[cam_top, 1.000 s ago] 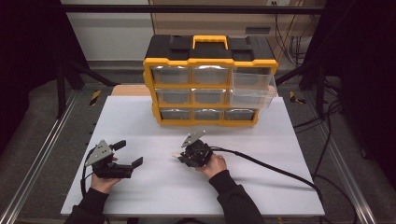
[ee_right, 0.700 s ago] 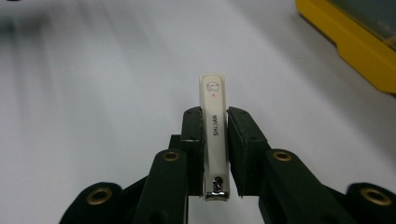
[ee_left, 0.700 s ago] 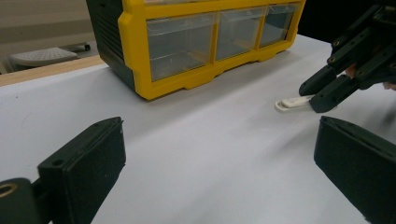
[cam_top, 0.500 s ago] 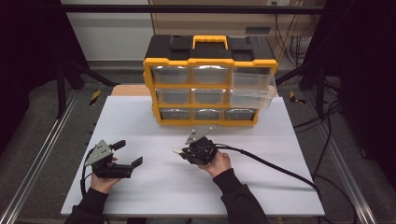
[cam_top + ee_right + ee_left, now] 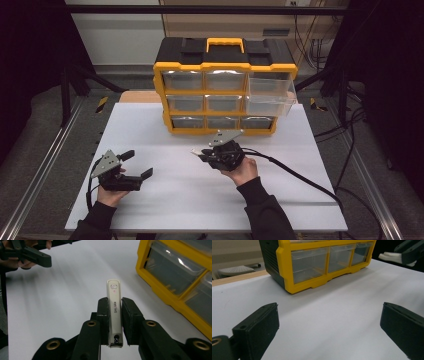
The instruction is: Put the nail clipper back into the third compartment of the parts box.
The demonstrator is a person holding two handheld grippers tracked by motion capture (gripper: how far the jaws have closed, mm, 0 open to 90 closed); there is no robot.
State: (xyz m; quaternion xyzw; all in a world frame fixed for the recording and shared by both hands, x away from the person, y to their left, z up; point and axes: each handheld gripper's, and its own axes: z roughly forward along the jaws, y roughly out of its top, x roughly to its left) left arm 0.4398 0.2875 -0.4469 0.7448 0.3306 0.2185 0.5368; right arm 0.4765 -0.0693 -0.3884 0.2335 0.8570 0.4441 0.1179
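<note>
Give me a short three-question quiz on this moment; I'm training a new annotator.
1. True or false: the right gripper is shut on a nail clipper.
2. How do the left gripper's jaws stand? A) wide apart with nothing between B) shut on a cloth C) gripping a drawer
3. Which drawer of the yellow organizer is pulled out?

Key
1. True
2. A
3. The top right drawer, as the high view shows it.

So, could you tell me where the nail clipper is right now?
The nail clipper is clamped in the right gripper, above the white table, just in front of the yellow drawer organizer.
</note>
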